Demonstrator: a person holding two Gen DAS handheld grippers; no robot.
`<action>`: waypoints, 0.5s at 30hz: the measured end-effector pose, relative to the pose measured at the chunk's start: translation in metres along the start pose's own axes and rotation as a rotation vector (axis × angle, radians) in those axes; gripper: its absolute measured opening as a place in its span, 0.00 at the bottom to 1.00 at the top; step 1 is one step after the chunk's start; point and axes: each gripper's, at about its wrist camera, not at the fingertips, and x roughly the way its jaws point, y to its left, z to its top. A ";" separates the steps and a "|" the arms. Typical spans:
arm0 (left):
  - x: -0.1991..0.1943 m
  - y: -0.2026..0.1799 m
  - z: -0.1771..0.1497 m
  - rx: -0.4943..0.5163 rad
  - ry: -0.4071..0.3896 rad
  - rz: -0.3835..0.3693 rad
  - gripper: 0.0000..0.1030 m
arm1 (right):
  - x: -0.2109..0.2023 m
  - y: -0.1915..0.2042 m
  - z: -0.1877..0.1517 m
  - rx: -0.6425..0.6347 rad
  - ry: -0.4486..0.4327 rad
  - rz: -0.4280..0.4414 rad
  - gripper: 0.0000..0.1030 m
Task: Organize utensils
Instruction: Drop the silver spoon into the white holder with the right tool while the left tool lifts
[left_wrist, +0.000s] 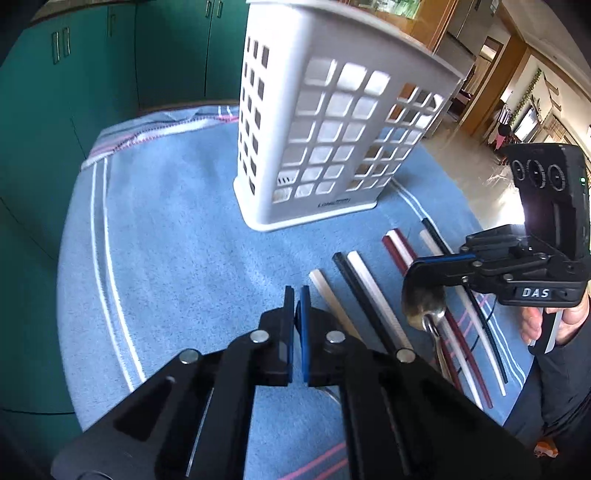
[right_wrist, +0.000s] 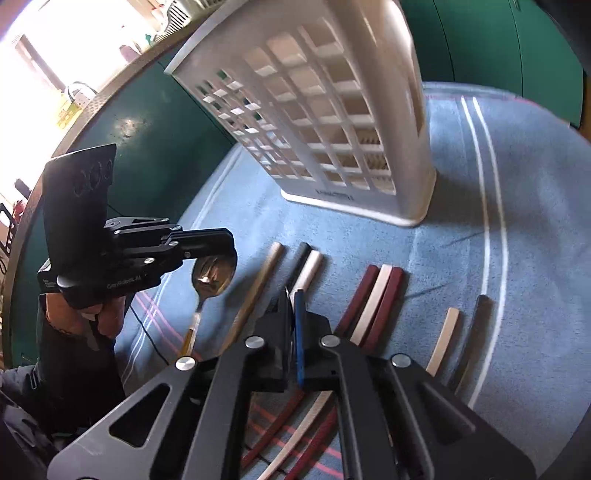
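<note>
A white slotted utensil basket (left_wrist: 325, 122) (right_wrist: 332, 110) stands upright on a blue cloth (left_wrist: 177, 221). Several chopsticks (left_wrist: 369, 291) (right_wrist: 373, 295) in cream, black, white and dark red lie in a row before it. My left gripper (left_wrist: 297, 295) (right_wrist: 227, 245) is shut, its tips pinching the far rim of a metal spoon's bowl (right_wrist: 214, 275) left of the chopsticks. My right gripper (right_wrist: 293, 299) (left_wrist: 412, 271) is shut the same way on a second spoon (left_wrist: 424, 304), which lies over the dark red chopsticks. In its own view, each gripper hides its spoon.
Green cabinet doors (left_wrist: 74, 92) stand close behind the round table. A person's hands (left_wrist: 535, 325) (right_wrist: 85, 314) hold the gripper handles at the near edge. The cloth has white stripes (right_wrist: 487, 221) to the side of the basket.
</note>
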 end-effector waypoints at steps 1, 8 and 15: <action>-0.003 -0.001 0.000 -0.002 -0.007 0.004 0.03 | -0.004 0.004 0.000 -0.008 -0.009 0.003 0.02; -0.056 -0.010 -0.001 0.013 -0.142 0.043 0.03 | -0.037 0.028 -0.006 -0.069 -0.110 -0.049 0.02; -0.131 -0.048 -0.002 0.082 -0.386 0.180 0.03 | -0.105 0.076 -0.013 -0.145 -0.373 -0.231 0.02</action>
